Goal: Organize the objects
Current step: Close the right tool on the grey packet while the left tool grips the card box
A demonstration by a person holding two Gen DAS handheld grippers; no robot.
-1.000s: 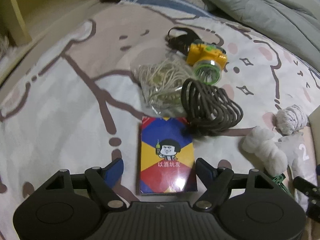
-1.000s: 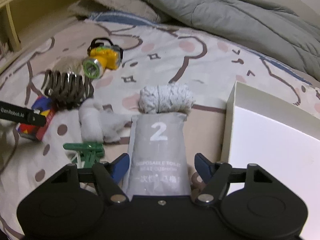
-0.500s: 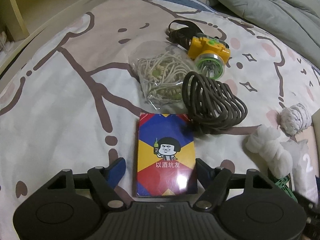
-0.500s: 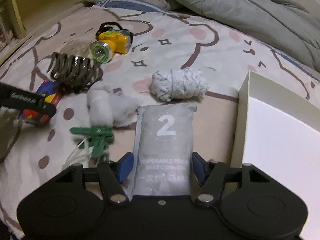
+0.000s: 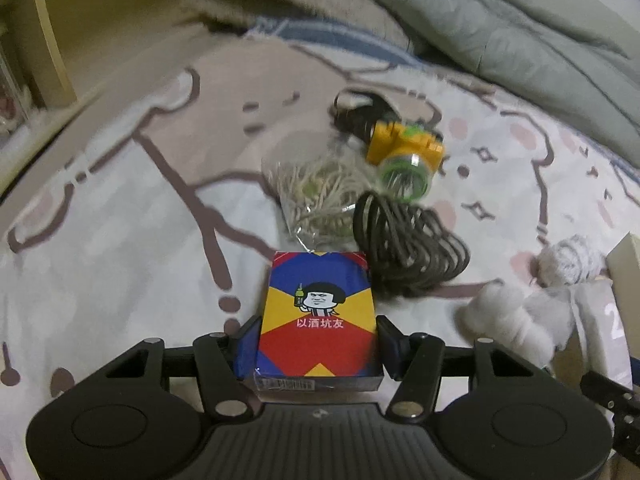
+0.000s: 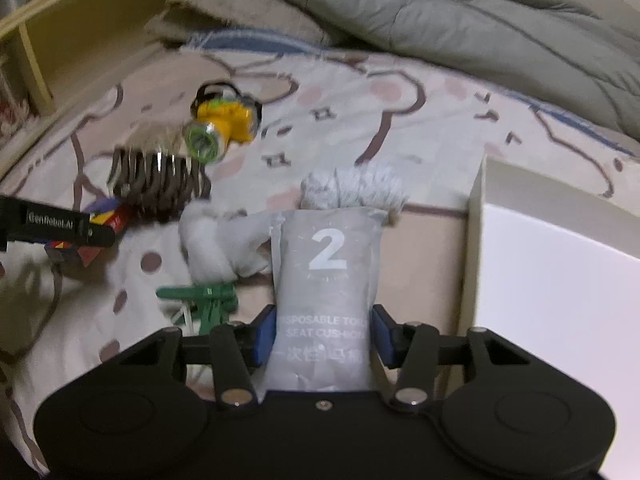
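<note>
Card box position: card box (image 5: 318, 316) directly ahead of left gripper (image 5: 319, 340), at 12 o'clock, near end already between the two blue pads.
Card box axis: long side running from 6 to 12 o'clock, in line with the fingers; short sides facing the pads at 9 and 3 o'clock.
Left jaws: closing, pads pressed against both long edges of the card box; near end seeming slightly raised off the bedsheet (image 5: 120, 240), not certain.
Packet position: grey packet (image 6: 326, 280) marked "2" directly ahead of right gripper (image 6: 324, 338), at 12 o'clock, lower part between the pads.
Packet axis: long side also from 6 to 12 o'clock; far end touching a grey yarn ball (image 6: 352, 190).
Right jaws: closing, pads touching both sides of the packet, soft sides bent slightly inward.
White box: white box (image 6: 560, 300) at about 2 o'clock from the right gripper, just beside the packet; likely the place for the objects, and the right hand is the nearer one.
Nearby clutter, left view: dark cord coil (image 5: 408, 248) at 1 o'clock, touching the far right corner of the card box; bag of string (image 5: 320, 196) at 12 o'clock behind it; yellow headlamp (image 5: 404, 156) further behind.
Nearby clutter, right view: green clip (image 6: 204, 296) at 10 o'clock, white cotton (image 6: 224, 244) just left of the packet.
Risk, as judgement: cord coil possibly dragged along when the card box rises.
</note>
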